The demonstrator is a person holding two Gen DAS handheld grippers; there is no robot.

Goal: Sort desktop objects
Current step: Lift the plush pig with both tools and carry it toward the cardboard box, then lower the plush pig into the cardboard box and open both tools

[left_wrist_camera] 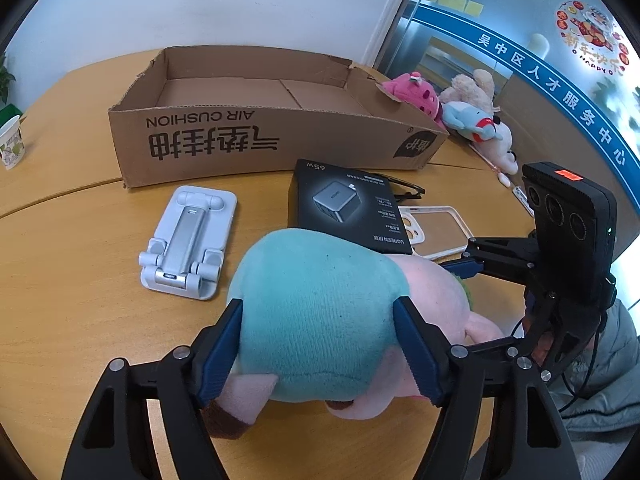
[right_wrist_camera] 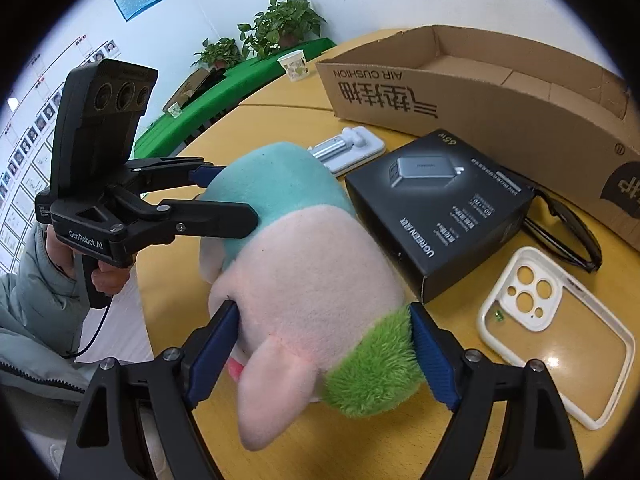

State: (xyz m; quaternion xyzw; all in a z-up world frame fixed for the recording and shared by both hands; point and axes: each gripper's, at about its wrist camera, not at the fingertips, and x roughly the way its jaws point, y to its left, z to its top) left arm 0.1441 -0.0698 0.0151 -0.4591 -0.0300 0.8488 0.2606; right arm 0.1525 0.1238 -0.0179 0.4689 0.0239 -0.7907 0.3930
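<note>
1. You had the plush toy (left_wrist_camera: 320, 312) lying on the wooden table (left_wrist_camera: 72, 272), near its front edge, gripped at both ends at once.
2. Your left gripper (left_wrist_camera: 320, 344) had its jaws pressed into the teal body, blue pads (left_wrist_camera: 224, 348) denting the fabric on both sides.
3. Your right gripper (right_wrist_camera: 320, 348) pinched the pink head end, one pad against the pink, the other against the green tuft.
4. Whether the toy was lifted or resting on the table, I could not tell.
5. Progress looked early: the cardboard box (left_wrist_camera: 256, 136) at the back showed only a bare floor, nothing sorted into it in either view.
6. Left to sort, as I judged it: phone stand (left_wrist_camera: 188, 240), black charger box (left_wrist_camera: 352, 204), clear phone case (right_wrist_camera: 556, 332), dark glasses (right_wrist_camera: 568, 232).
7. Three more plush toys (left_wrist_camera: 452, 116) sat in a pile just beside the box's right end; possibly that was the toy group, but I couldn't be sure.
8. Obstacles: the charger box lay right behind the toy, touching or nearly so, and stood between it and the cardboard box; the phone stand sat just to the left.
9. A paper cup (left_wrist_camera: 12, 142) stood well apart at the far left; potted plants (right_wrist_camera: 280, 28) were off the table.
</note>
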